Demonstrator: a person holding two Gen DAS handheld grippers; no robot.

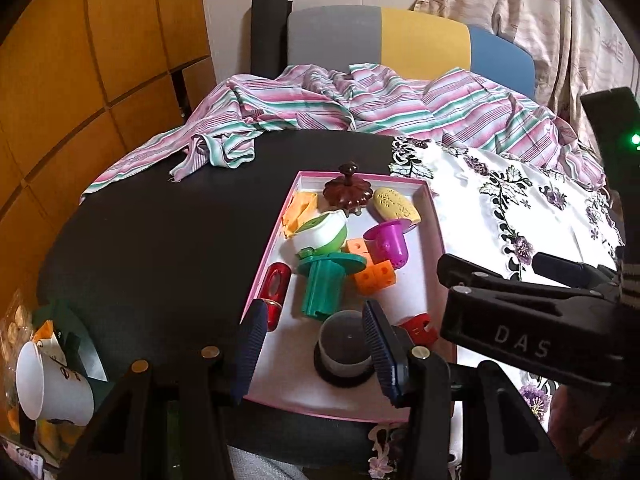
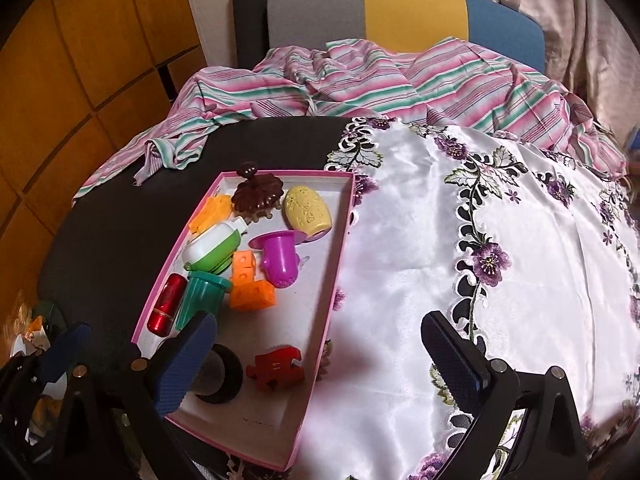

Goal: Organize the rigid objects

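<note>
A pink-rimmed tray (image 1: 436,216) (image 2: 344,248) on the black table holds several small toys: a brown lid (image 1: 347,190), a yellow oval (image 2: 308,210), a purple cup (image 1: 390,242), orange cubes (image 2: 252,288), a green T-shaped piece (image 1: 326,284), a red cylinder (image 2: 166,308), a red puzzle piece (image 2: 276,368) and a grey cup on a black base (image 1: 346,344). My left gripper (image 1: 314,312) hovers open over the tray's near end, holding nothing. My right gripper (image 2: 320,320) stands wide open over the tray's right rim and the cloth, also holding nothing.
A white embroidered cloth (image 2: 480,240) covers the table's right half. A striped pink and green cloth (image 1: 320,96) lies crumpled at the back, before a grey, yellow and blue chair back (image 2: 400,8). A white mug (image 1: 52,384) lies beyond the table's left edge.
</note>
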